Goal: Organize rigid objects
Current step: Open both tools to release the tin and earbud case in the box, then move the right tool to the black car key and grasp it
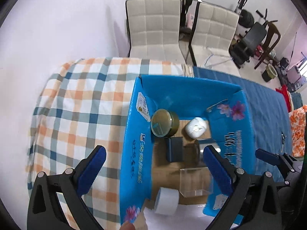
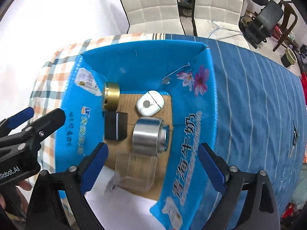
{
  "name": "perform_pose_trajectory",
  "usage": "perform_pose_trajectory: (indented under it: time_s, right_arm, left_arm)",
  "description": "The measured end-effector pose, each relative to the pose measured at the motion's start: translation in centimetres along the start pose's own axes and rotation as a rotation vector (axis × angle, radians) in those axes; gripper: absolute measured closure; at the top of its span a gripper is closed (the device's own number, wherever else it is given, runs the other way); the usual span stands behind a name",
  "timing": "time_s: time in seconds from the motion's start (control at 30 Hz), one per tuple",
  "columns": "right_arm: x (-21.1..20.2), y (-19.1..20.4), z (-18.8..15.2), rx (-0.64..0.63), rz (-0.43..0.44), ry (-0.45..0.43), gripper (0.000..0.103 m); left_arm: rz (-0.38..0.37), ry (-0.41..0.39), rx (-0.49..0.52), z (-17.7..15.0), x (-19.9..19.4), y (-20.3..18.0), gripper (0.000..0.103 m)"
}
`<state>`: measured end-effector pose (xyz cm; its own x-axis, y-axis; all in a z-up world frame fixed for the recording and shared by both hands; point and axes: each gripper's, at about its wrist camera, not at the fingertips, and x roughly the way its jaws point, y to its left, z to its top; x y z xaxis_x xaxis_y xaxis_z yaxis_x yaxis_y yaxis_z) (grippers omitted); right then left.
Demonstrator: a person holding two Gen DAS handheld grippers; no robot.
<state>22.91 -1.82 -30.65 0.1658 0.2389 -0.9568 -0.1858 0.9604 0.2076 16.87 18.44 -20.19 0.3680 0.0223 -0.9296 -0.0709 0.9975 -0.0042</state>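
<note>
Both tongs, left and right, hang spread and empty above the blue carton; lift clear without nudging the clear box inside.

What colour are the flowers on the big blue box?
The flowers are pink and purple, printed on the bright blue box. The right wrist view shows them best.

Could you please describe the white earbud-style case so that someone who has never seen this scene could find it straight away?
Look inside the open blue cardboard box standing on the cloth-covered table. On its brown floor, toward the far right corner, lies the white earbud-style case, just beyond the silver metal cylinder. It is the only white, rounded, pebble-shaped item there, with a small grey disc on top.
</note>
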Motion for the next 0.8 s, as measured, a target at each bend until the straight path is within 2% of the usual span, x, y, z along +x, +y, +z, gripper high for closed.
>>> perform_pose_trajectory:
  time_s: [0.3,0.47,0.6,0.8]
  right_arm:
    - [-7.0,-2.5,-3.0,-0.018,0.063,-0.095,0.007]
    - [-10.6,-5.5,-4.4,-0.007,0.073,-0.154,0.007]
    - [-12.0,-10.6,-5.9,0.076,0.077,-0.160,0.007]
    - [-11.7,-21.9,-8.4,0.297,0.013,-0.154,0.007]
  left_arm:
    - [0.003,-0.097,0.035,-1.8,-5.7,-4.3,0.000]
    - [-0.017,-0.120,0.043,-2.0,-6.8,-7.4,0.000]
    - [-0.017,-0.118,0.047,-2.1,-5.9,-10.3,0.000]
    - [-0.033,-0.047,0.020,-2.8,-2.2,-14.4,0.000]
